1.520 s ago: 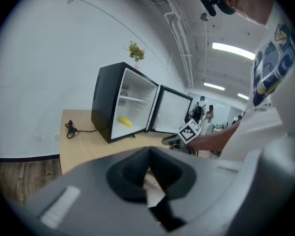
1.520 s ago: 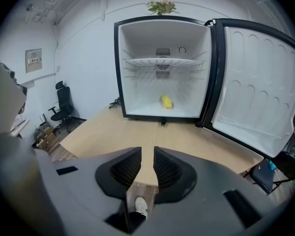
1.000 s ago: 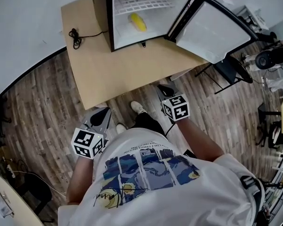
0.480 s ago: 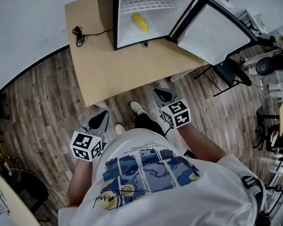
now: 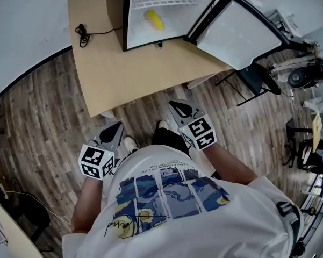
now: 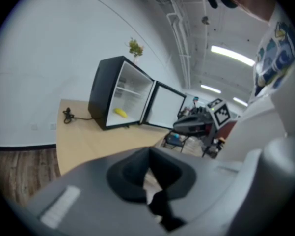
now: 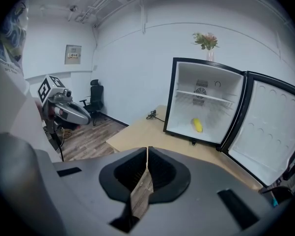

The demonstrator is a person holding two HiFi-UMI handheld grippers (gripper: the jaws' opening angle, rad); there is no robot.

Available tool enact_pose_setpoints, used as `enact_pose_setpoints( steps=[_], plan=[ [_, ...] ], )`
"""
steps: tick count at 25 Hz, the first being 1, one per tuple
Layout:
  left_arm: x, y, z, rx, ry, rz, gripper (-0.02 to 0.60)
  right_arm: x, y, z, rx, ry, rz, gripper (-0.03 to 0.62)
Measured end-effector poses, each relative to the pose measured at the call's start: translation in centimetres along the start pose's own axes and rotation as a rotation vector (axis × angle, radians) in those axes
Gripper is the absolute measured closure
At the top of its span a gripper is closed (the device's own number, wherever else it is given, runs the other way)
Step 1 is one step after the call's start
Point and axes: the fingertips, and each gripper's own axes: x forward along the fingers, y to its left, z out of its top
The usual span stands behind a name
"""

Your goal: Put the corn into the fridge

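Already the corn is seen lying inside the fridge, well ahead of both grippers; the left gripper and right gripper are held empty, jaws together, the right nearer the open door

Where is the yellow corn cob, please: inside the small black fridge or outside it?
Inside: the yellow corn cob lies on the small black fridge's white floor; its door stands wide open.

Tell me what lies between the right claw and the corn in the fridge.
From the right claw: wood floor, then bare tabletop up to the open fridge holding the corn. The head view shows it.
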Motion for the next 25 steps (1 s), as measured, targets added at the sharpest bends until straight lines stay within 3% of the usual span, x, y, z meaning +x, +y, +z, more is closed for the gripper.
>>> enact_pose_setpoints(
  steps=[3, 7, 12, 19, 25],
  plan=[
    [0.3, -0.3, -0.1, 0.002, 0.005, 0.015, 0.572, -0.4, 0.0, 0.4, -0.01, -0.023, 0.023, 0.578],
    [1.3, -0.9, 0.3, 0.003, 0.018, 0.051, 0.572, -1.7, 0.0, 1.3, -0.107, -0.053, 0.042, 0.58],
    [3.8, -4.3, 2.1, 0.006, 0.008, 0.05, 0.572, -4.2, -0.5, 1.8, -0.144, -0.09, 0.095, 0.582],
    [7.6, -9.5, 2.6, 0.032, 0.019, 0.032, 0.572, -8.2, -2.4, -0.9, -0.204, -0.094, 0.107, 0.583],
    [10.5, -13.3, 2.3, 0.046, 0.049, 0.031, 0.572, -11.2, -4.8, -3.5, -0.186, -0.095, 0.108, 0.583]
  ],
)
